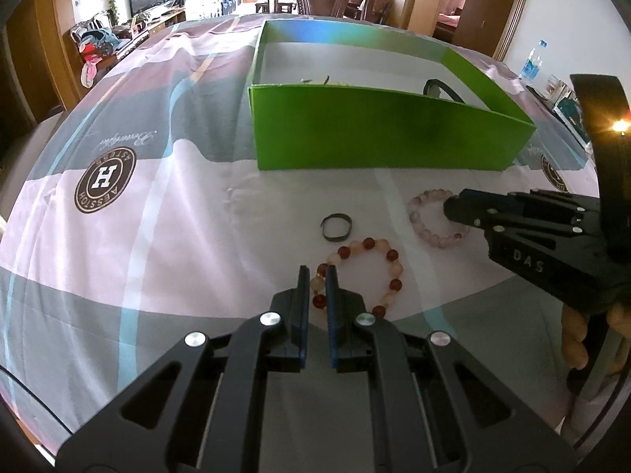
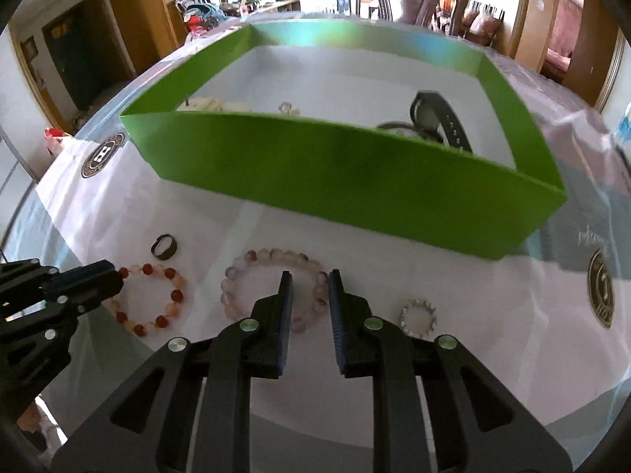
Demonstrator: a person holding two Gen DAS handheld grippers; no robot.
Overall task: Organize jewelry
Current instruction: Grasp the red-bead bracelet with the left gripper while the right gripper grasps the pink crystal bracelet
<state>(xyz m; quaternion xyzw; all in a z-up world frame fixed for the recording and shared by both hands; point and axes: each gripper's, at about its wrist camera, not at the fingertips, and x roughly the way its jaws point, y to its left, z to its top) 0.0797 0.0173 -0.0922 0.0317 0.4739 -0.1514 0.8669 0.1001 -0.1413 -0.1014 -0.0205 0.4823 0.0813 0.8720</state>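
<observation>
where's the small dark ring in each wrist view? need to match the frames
Left wrist: dark ring lies centre, on the cloth just beyond the red-and-cream bead bracelet.
Right wrist: dark ring lies far left, up-left of that bracelet.
Shared landmark: green box behind it.

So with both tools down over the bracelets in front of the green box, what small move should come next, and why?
Probably close the right tool on the pale pink bead bracelet: its jaws stand apart astride the beads on that bracelet's right side. The left tool looks shut on the red and white bead bracelet, and the green box lies just beyond.
</observation>
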